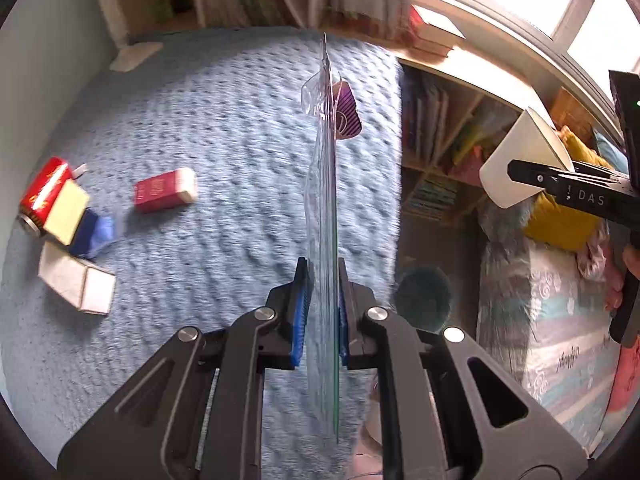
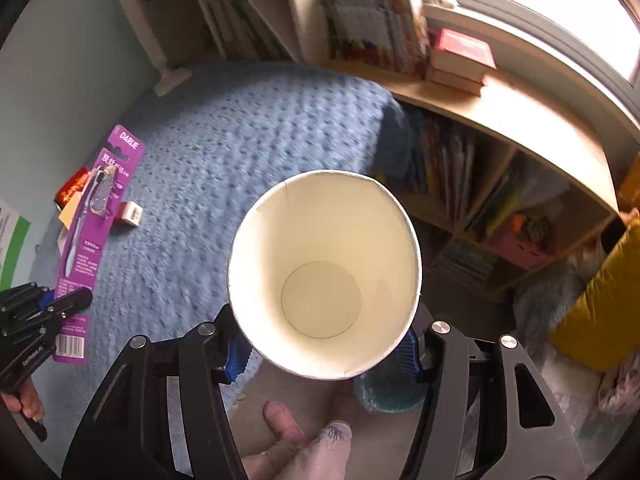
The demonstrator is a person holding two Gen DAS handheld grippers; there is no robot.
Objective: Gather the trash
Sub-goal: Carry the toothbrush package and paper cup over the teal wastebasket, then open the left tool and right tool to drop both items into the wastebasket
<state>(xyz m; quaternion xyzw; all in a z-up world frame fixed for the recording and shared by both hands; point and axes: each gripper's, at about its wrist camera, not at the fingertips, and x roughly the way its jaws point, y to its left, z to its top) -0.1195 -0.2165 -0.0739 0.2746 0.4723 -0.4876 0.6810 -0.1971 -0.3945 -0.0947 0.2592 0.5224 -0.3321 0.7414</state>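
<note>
A knobbly pale-blue blanket (image 1: 208, 128) covers the bed, with a low wooden bookshelf (image 2: 500, 184) full of books along its right side under a bright window. The left gripper (image 1: 323, 312) has its jaws clamped on the near end of a purple toothbrush blister pack (image 1: 326, 200), held edge-on in its own camera and reaching away over the blanket; from the right wrist view the pack's printed purple card (image 2: 86, 240) shows flat at the far left. The right gripper (image 2: 324, 350) has its jaws pressed against the sides of a white paper cup (image 2: 324, 272), mouth toward the camera, held near the bed's right edge. On the blanket at the left lie a red can (image 1: 42, 196), a red-and-white box (image 1: 165, 191) and a white carton (image 1: 76, 280), well apart from both grippers.
</note>
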